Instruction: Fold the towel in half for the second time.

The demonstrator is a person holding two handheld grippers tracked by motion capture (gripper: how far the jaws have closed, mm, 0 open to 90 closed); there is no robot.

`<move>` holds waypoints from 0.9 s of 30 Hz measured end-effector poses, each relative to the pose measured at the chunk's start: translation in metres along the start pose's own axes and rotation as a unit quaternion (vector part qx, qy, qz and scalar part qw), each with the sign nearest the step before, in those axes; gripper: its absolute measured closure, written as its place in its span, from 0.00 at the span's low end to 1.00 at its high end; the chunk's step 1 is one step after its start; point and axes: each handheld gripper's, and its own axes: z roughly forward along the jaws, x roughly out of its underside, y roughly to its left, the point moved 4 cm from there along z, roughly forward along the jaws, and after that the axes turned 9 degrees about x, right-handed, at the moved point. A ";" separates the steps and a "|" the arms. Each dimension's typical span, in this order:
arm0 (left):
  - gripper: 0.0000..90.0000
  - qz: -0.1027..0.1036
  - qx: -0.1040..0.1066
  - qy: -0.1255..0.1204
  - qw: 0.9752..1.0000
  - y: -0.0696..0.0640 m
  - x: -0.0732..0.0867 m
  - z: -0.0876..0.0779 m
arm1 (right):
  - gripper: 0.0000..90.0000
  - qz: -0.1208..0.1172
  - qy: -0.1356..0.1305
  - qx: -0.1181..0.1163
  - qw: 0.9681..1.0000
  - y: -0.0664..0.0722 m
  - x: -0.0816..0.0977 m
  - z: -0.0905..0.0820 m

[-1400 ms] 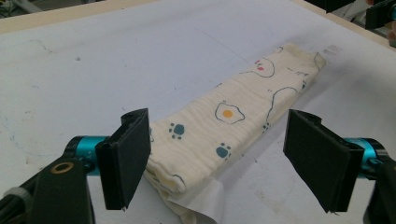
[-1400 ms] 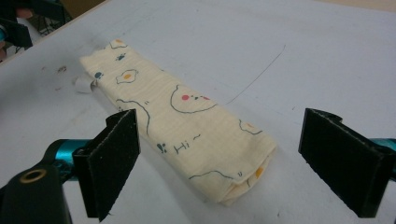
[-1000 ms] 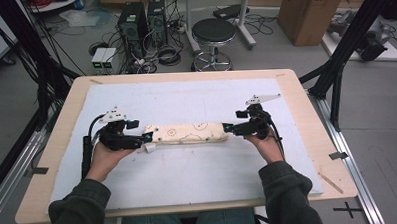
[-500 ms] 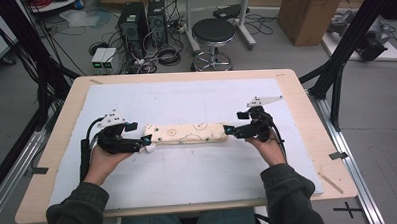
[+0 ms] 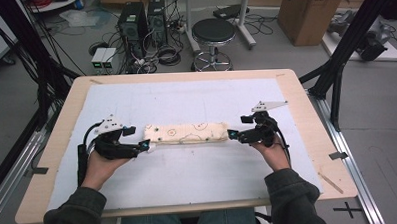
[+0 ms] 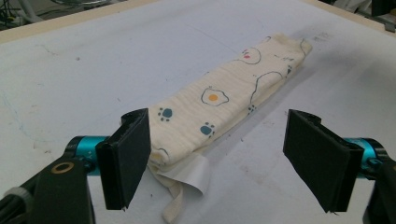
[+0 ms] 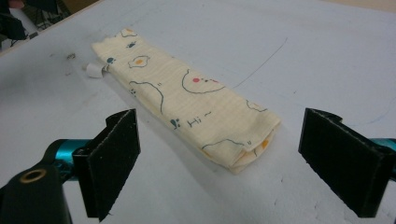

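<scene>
Folded cloth (image 5: 186, 133) lay flat on the white mat (image 5: 189, 177), roughly mid-table, long axis running left-right. It was cream with fried-egg and paw prints, folded into a narrow strip.

Left gripper (image 5: 143, 145) sat at the cloth's left end with its jaws spread wide and nothing between them. In the left gripper view the cloth (image 6: 224, 107) end was close to the inner face of one jaw, off-centre in the gap; I couldn't tell if it touched. A white care label (image 6: 194, 171) and a loose strap stuck out at that end.

Right gripper (image 5: 232, 135) was at the cloth's right end, jaws also wide apart and empty. In the right gripper view the folded end (image 7: 252, 147) lay just ahead of the gap, clear of both jaws.

Both hands rested on the mat.
</scene>
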 end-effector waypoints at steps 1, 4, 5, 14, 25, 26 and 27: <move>0.27 -0.004 0.000 -0.004 1.000 -0.001 0.000 -0.001 | 0.13 -0.002 -0.001 0.001 1.000 0.000 0.000 -0.001; 0.27 -0.003 0.001 -0.007 1.000 -0.003 0.001 -0.004 | 0.13 -0.006 -0.002 0.000 1.000 0.002 0.000 -0.002; 0.27 -0.002 0.001 -0.007 1.000 -0.004 0.002 -0.004 | 0.13 -0.007 0.000 0.001 1.000 0.003 0.001 -0.003; 0.27 -0.003 0.002 -0.006 1.000 -0.008 0.007 -0.010 | 0.13 -0.009 -0.004 0.002 1.000 0.005 0.006 -0.006; 0.26 -0.006 -0.003 -0.001 1.000 -0.009 0.019 -0.015 | 0.13 -0.011 -0.005 0.000 1.000 0.008 0.013 -0.012; 0.26 -0.006 -0.004 0.000 1.000 -0.009 0.020 -0.016 | 0.13 -0.009 -0.005 0.000 1.000 0.008 0.014 -0.013; 0.26 -0.005 -0.004 0.002 1.000 -0.009 0.021 -0.016 | 0.13 -0.009 -0.005 0.000 1.000 0.008 0.014 -0.013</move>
